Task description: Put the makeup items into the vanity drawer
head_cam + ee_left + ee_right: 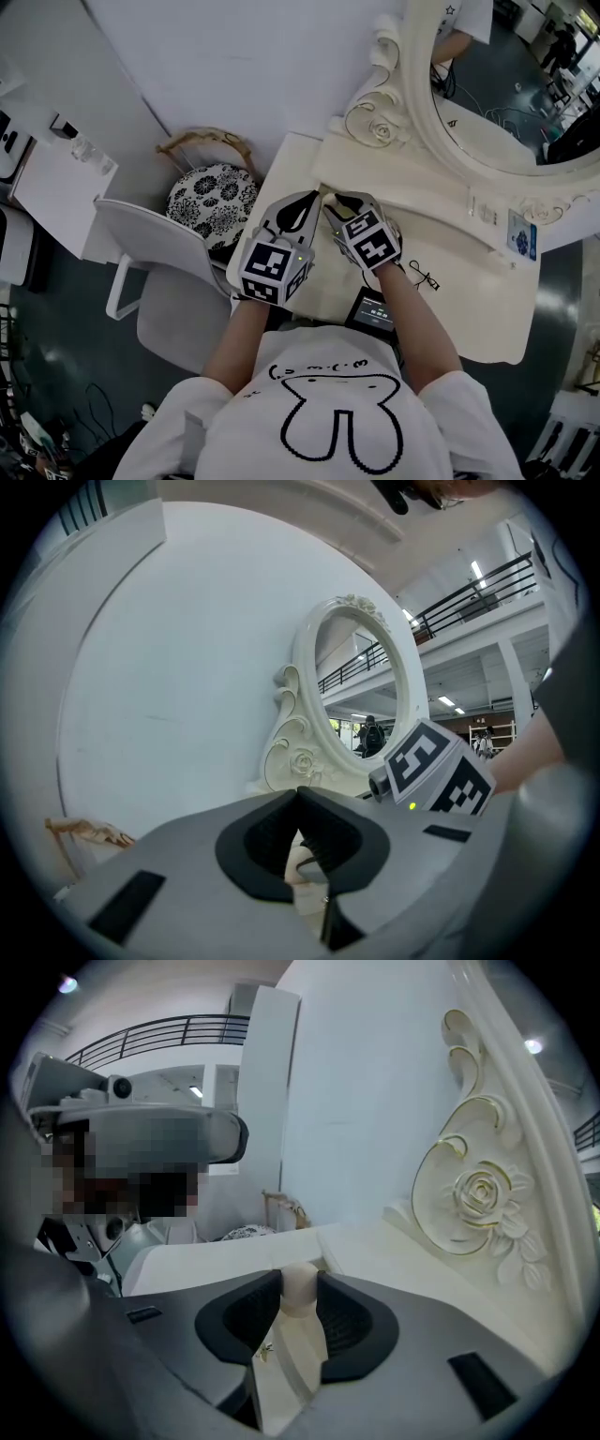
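- One cream vanity (469, 319) fills the right side, and both grippers work at its left end.
- One oval mirror (487, 94) in a carved frame with a rose stands on it.
- Two seats stand to the left: a white chair (141, 234) and a black-and-white flowered cushion (212, 195).
- Left gripper (298, 794): jaw tips together, with nothing I can name between them.
- Right gripper (300, 1279): jaws closed against both sides of one round cream knob (300, 1293) on the vanity's front. I cannot tell whether the drawer is open.
- One dark screen (372, 307) sits at the person's waist.
- One small black thing (424, 277) lies on the vanity top beside the right hand; what it is cannot be told.
- Two white tags (483, 208) and one blue card (521, 234) have print too small to read.
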Motion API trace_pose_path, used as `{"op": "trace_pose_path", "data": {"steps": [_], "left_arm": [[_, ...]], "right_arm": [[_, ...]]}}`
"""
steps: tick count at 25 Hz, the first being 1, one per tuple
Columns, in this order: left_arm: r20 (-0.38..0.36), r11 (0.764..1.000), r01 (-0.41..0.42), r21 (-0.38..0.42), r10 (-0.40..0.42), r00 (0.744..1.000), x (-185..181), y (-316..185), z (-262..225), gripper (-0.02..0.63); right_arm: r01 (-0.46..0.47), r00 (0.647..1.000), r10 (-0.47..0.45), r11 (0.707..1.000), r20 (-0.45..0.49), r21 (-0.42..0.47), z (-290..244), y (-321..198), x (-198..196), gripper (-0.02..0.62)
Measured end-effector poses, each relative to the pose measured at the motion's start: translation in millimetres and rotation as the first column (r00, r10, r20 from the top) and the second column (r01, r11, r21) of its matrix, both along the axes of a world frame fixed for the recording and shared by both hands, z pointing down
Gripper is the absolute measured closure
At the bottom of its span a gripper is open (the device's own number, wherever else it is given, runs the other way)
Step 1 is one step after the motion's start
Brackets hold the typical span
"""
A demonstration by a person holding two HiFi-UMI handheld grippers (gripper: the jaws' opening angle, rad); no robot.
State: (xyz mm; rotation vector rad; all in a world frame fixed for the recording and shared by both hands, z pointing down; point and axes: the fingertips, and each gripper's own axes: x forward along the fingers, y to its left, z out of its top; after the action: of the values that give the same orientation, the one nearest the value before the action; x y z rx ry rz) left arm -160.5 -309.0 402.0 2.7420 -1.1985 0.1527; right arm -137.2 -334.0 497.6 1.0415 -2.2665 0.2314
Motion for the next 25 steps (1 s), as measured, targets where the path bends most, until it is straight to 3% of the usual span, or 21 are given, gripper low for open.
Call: {"op": "trace_pose_path", "data": {"steps": [5, 10, 25], "left_arm": [[-0.004, 1.0, 0.007, -0.01, -0.007, 1.0, -7.7, -1.8, 1.4, 0.604], [0.0, 1.0, 0.019, -0.014, -0.019, 1.0, -14.3, -2.3, 4.3, 0.604], [-0.002, 0.999, 0.041, -0.014, -0.041, 0.999, -9.1, -5.2, -3.2, 0.604]], "right_arm": [[-0.001, 0.999, 0.0, 1.0, -0.044, -0.022, 12.9, -10.7, -8.3, 0.454], [-0.028, 0.999, 0.026, 0.999, -0.029, -0.039, 15.9, -19.7, -7.3, 0.452], [0.012, 0.999, -0.011, 0.999, 0.034, -0.03, -2.1, -10.9, -5.5, 0.413]]}}
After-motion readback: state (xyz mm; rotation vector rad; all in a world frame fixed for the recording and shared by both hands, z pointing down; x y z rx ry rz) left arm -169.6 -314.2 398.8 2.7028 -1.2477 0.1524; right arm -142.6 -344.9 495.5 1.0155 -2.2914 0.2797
